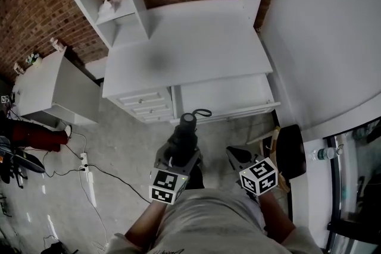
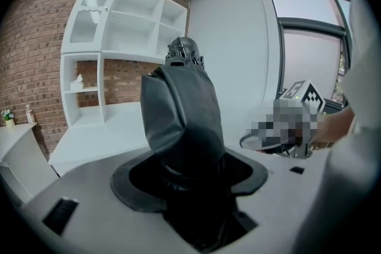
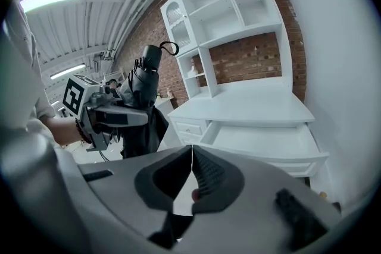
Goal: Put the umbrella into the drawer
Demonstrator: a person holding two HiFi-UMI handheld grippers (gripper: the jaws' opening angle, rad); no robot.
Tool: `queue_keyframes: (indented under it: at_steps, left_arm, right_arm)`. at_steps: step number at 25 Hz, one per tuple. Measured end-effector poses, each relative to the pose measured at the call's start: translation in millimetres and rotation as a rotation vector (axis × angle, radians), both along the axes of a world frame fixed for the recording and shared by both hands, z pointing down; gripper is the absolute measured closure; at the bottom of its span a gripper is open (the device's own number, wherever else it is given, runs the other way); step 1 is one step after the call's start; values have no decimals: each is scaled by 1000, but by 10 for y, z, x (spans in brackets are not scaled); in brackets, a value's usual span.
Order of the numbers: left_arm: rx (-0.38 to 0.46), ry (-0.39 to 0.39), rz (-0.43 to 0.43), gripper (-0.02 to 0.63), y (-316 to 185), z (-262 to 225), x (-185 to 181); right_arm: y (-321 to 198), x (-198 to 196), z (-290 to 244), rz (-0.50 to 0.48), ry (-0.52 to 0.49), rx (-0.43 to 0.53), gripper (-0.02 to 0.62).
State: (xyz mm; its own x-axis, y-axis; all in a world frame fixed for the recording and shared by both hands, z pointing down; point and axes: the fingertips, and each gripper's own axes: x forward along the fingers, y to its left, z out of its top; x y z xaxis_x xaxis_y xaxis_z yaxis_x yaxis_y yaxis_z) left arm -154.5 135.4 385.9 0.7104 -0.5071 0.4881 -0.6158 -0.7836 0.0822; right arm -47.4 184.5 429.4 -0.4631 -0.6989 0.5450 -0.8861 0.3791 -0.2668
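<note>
A folded black umbrella [image 1: 186, 132] with a wrist loop at its handle end stands up out of my left gripper [image 1: 180, 154], whose jaws are shut on its lower part. In the left gripper view the umbrella [image 2: 178, 119] fills the space between the pads of that gripper [image 2: 187, 178]. My right gripper [image 1: 239, 157] hangs beside it, shut with nothing held; its pads meet in the right gripper view [image 3: 191, 151]. Ahead, the wide white drawer [image 1: 226, 95] of the desk is pulled out and shows a bare bottom [image 3: 262, 140]. The right gripper view also catches the umbrella [image 3: 144, 83] in the left gripper [image 3: 113, 117].
The white desk [image 1: 178, 47] carries a hutch of shelves [image 1: 113, 6] against a brick wall. Small shut drawers [image 1: 146, 105] sit left of the open one. A white cabinet [image 1: 50, 89] stands at left, cables and a power strip [image 1: 86, 172] lie on the floor, a dark stool [image 1: 292, 151] at right.
</note>
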Motion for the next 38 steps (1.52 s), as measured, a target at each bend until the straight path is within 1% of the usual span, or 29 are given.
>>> queue_keyframes:
  at_steps: [5, 14, 19, 25, 32, 38]
  left_arm:
    - [-6, 2, 14, 324, -380, -11, 0]
    - [0, 9, 70, 324, -1015, -47, 11]
    - [-1, 34, 92, 324, -1366, -124, 66]
    - [-10, 32, 108, 324, -1681, -63, -14]
    - [-23, 41, 113, 322, -1912, -54, 0]
    - [-37, 46, 124, 324, -1992, -58, 182]
  right_arm:
    - [-354, -9, -23, 14, -1, -6, 568]
    - [-1024, -55, -103, 35, 15, 4, 568]
    - [-1382, -69, -136, 41, 28, 7, 568]
    - [-1780, -130, -217, 45, 42, 26, 568]
    - [-1961, -80, -185, 54, 56, -2, 566]
    - [-1985, 105, -120, 77, 55, -23, 566]
